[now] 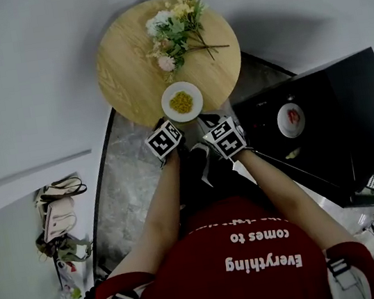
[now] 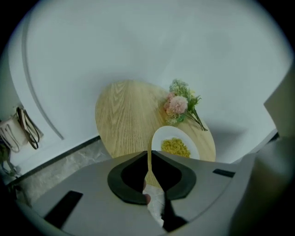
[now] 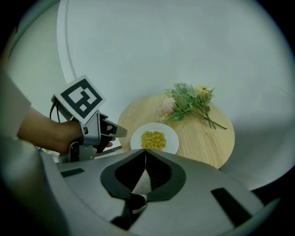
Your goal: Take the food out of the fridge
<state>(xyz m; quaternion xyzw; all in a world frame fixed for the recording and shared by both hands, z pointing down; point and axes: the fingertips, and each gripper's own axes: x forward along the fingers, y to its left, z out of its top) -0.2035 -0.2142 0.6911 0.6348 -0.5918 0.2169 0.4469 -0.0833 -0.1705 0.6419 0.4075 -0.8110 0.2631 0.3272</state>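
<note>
A white plate of yellow food (image 1: 181, 102) sits at the near edge of a round wooden table (image 1: 130, 66). Both grippers hover just short of it, side by side. My left gripper (image 1: 169, 123) has its jaws a narrow slit apart with nothing between them; in the left gripper view (image 2: 149, 153) the plate (image 2: 175, 145) lies just past the tips. My right gripper (image 1: 209, 120) is shut and empty (image 3: 145, 151), the plate (image 3: 154, 138) ahead of it. At the right stands an open black fridge (image 1: 337, 97); a small plate with red food (image 1: 291, 119) is inside.
A bunch of flowers (image 1: 177, 30) lies on the far part of the table. Bags (image 1: 60, 214) rest on the floor at the left. White curved walls surround the table. The person's legs and shoes are below the grippers.
</note>
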